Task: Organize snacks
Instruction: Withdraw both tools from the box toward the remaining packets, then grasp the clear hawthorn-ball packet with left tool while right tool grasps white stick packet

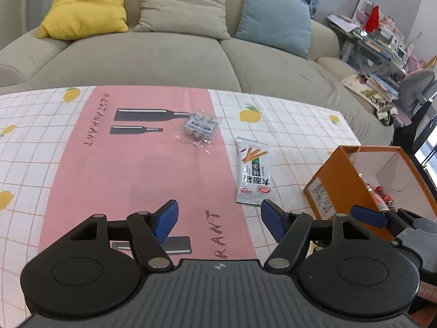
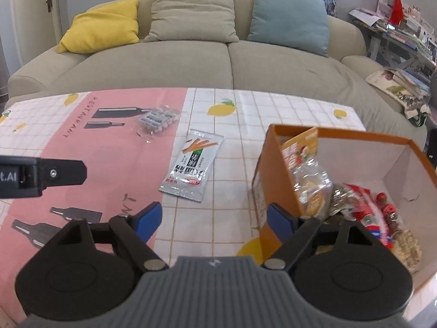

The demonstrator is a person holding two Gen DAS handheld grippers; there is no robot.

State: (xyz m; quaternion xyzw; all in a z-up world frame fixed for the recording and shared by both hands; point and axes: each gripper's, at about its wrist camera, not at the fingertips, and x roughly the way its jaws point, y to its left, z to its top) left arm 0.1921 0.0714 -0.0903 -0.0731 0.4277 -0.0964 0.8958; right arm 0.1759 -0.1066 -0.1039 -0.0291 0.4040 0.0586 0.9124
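Observation:
A white snack packet with orange sticks printed on it [image 1: 253,173] [image 2: 192,169] lies flat on the table. A clear bag of small wrapped sweets [image 1: 198,128] [image 2: 157,119] lies farther back on the pink mat. An orange cardboard box [image 1: 337,184] [image 2: 275,161] at the right holds several snack packs. My left gripper [image 1: 220,220] is open and empty above the pink mat, short of the white packet. My right gripper [image 2: 214,218] is open and empty, its right finger at the box's left wall.
A checked tablecloth with lemons [image 2: 273,104] covers the table, a pink mat [image 1: 131,169] over its left half. A beige sofa [image 1: 164,57] with yellow, beige and teal cushions stands behind the table. Cluttered shelves [image 1: 382,41] are at the far right.

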